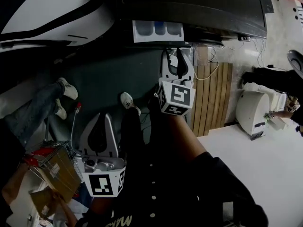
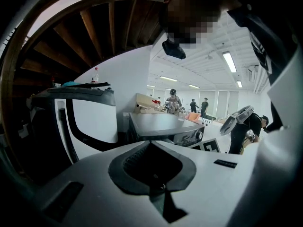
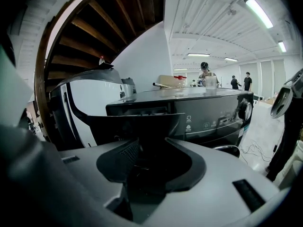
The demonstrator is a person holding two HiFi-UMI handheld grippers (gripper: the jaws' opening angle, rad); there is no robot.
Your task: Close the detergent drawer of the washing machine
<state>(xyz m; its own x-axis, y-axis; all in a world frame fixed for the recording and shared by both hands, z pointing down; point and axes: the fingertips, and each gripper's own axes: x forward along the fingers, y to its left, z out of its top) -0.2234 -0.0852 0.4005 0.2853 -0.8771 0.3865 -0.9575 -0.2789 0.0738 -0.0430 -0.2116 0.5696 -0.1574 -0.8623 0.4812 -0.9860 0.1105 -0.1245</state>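
The dark washing machine (image 1: 199, 6) fills the top of the head view. Its detergent drawer (image 1: 157, 30) is pulled out, a white tray with blue compartments. My right gripper (image 1: 177, 51) points up at it, tips just short of the drawer front. From the right gripper view, the drawer's dark front panel (image 3: 137, 122) juts out right above my right gripper (image 3: 151, 143), whose jaws stand slightly apart with nothing between them. My left gripper (image 1: 104, 116) hangs low at the left, far from the drawer. Its tips meet in the left gripper view (image 2: 150, 143), holding nothing.
A white machine (image 1: 47, 8) stands left of the washer. A person's jeans and white shoes (image 1: 66, 89) are at the left, above a wire cart (image 1: 52, 167) with cardboard. A wooden slat panel (image 1: 213, 98), cables and a white appliance (image 1: 253, 110) lie to the right.
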